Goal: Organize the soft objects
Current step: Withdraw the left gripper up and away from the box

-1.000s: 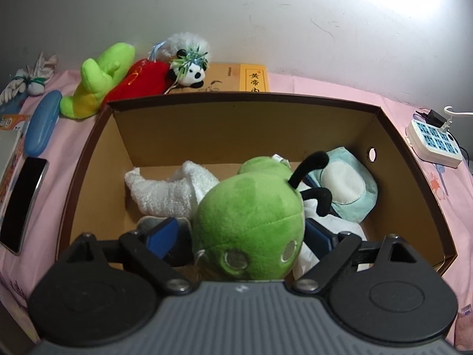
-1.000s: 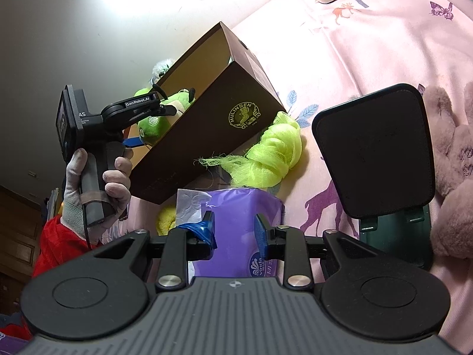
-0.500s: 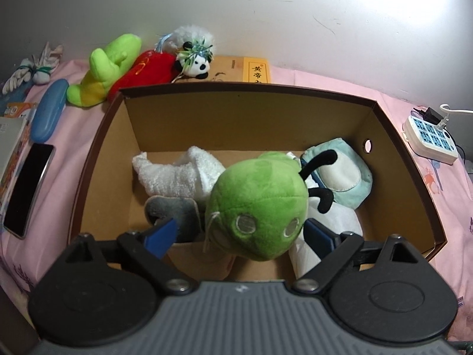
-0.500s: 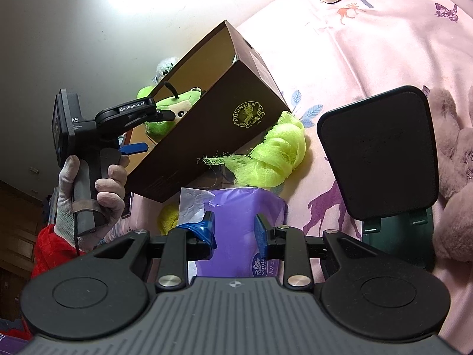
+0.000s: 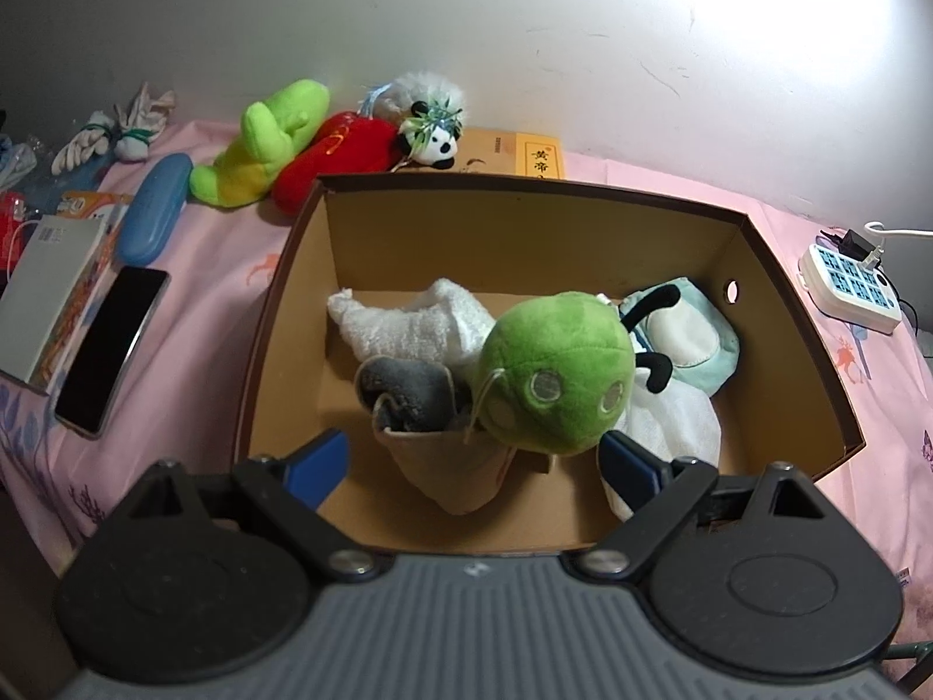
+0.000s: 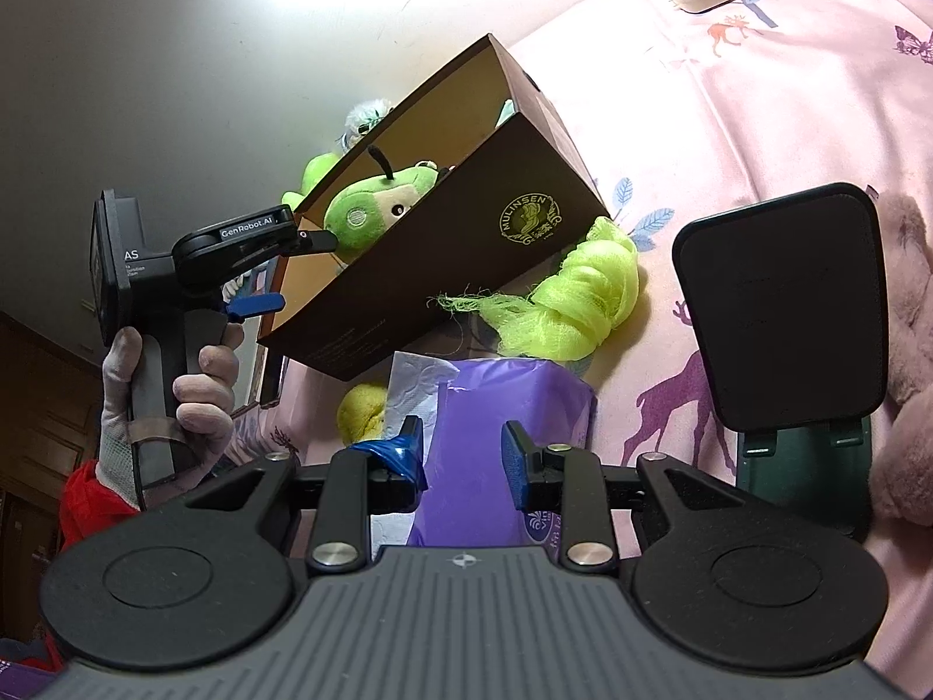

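Note:
A brown cardboard box (image 5: 787, 315) holds a green bug plush (image 5: 554, 373), a white towel (image 5: 408, 321), a grey-lined slipper (image 5: 420, 408), a pale blue pouch (image 5: 694, 344) and a white cloth. My left gripper (image 5: 472, 461) is open and empty, over the box's near edge, apart from the plush. It also shows in the right wrist view (image 6: 256, 268) beside the box (image 6: 455, 251). My right gripper (image 6: 463, 455) is open and empty, just above a purple tissue pack (image 6: 495, 408). A neon yellow mesh cloth (image 6: 565, 303) lies beside the box.
Behind the box lie a green plush (image 5: 262, 140), a red plush (image 5: 338, 151), a panda (image 5: 431, 134) and a yellow book (image 5: 519, 157). Left are a phone (image 5: 111, 338), a blue case (image 5: 154, 216) and a book. A power strip (image 5: 851, 286) sits right. A black stand (image 6: 781, 315) and pink fur (image 6: 909, 361) are at right.
My left gripper opened, let go of the green bug plush and pulled back up out of the box. The plush now rests in the box. The right gripper stayed put.

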The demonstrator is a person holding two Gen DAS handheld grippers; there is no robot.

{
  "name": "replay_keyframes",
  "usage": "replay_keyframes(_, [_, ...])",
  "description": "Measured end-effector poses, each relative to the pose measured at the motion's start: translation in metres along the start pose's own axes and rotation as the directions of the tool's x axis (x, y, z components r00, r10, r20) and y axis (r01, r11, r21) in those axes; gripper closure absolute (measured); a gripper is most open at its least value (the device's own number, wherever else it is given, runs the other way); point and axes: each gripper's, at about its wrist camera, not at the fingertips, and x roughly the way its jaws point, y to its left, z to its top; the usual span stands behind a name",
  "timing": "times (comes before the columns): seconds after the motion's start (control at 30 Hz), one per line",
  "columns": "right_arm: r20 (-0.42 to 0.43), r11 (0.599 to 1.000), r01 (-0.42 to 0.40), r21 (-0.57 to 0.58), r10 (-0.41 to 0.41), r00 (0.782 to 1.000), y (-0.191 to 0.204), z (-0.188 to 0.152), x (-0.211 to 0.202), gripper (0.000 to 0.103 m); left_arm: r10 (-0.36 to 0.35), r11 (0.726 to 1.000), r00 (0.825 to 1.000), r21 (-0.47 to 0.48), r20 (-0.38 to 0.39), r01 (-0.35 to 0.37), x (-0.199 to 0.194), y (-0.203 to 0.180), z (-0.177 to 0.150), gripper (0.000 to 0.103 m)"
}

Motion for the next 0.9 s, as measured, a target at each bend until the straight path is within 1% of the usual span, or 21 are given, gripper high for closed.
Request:
replay_keyframes(0.3, [-0.030,0.998,-0.040,-0.049,0.039,0.999,0.009,-0.002,0.000,0.092,0.032,0.999,0.999,-0.041,0.030,-0.031,-0.030,0.015,-0.015,0.011])
replay_keyframes(0.5, [-0.056,0.996,-0.053,-0.071,0.049,0.997,0.013,-0.004,0.002,0.092,0.067,0.996,0.997,-0.063,0.043,-0.064,-0.050,0.025,-0.029,0.011])
replay_keyframes(0.67, [-0.083,0.994,-0.061,-0.086,0.054,0.995,0.016,-0.007,0.004,0.091,0.092,0.992,0.995,-0.087,0.032,-0.089,-0.060,0.035,-0.045,0.011])
replay_keyframes(0.83, [-0.108,0.993,-0.068,-0.097,0.058,0.993,0.018,-0.010,0.007,0.091,0.136,0.987,0.991,-0.084,0.007,-0.135,-0.066,0.041,-0.064,0.011])
replay_keyframes(0.9, [-0.114,0.993,-0.069,-0.099,0.058,0.992,0.018,-0.011,0.008,0.091,0.131,0.986,0.991,-0.099,-0.007,-0.131,-0.069,0.044,-0.071,0.011])
